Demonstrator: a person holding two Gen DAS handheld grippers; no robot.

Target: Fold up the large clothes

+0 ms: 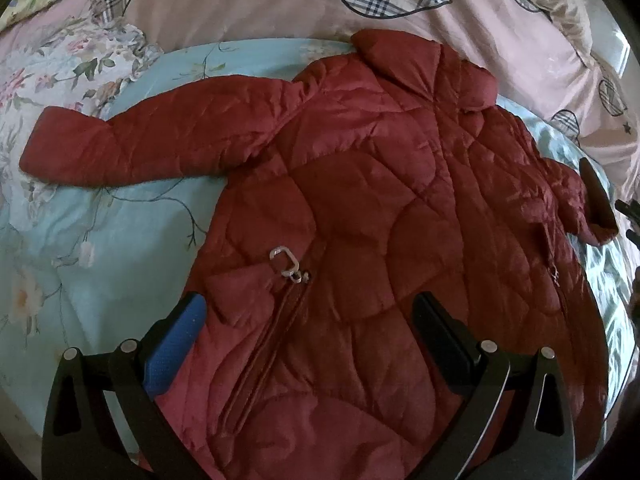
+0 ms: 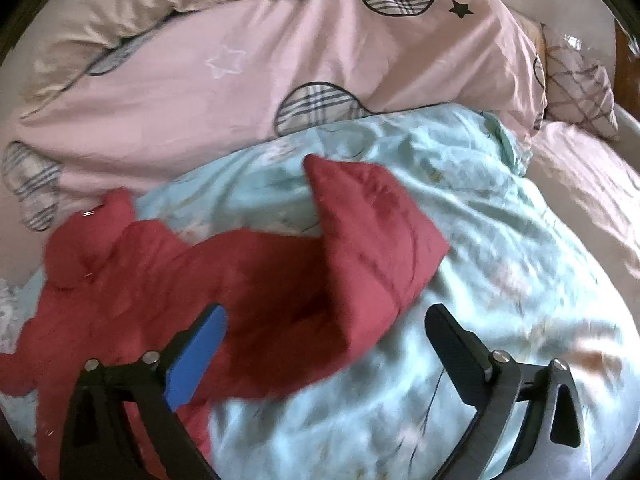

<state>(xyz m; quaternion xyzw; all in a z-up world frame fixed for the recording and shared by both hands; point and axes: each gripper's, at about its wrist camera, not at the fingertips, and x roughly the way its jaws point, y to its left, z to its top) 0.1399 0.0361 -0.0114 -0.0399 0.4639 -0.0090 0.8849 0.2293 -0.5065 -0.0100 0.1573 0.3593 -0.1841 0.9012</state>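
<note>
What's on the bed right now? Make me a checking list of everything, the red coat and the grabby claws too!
Surface: light blue floral quilt on a bed.
Job's things: red quilted coat lying flat, one sleeve stretched out, other sleeve bent upward.
Clutter: pink duvet with plaid hearts, bunched behind the quilt.
Grippers: left gripper open over the coat; right gripper open above the bent sleeve.
Cables: nothing seen.
Surroundings: pillow.

Under my left gripper [image 1: 312, 320] lies a dark red quilted jacket [image 1: 360, 184]; below it a light blue flowered quilt [image 1: 120, 240], beyond it a pink cover [image 1: 256, 4] with plaid hearts.
</note>
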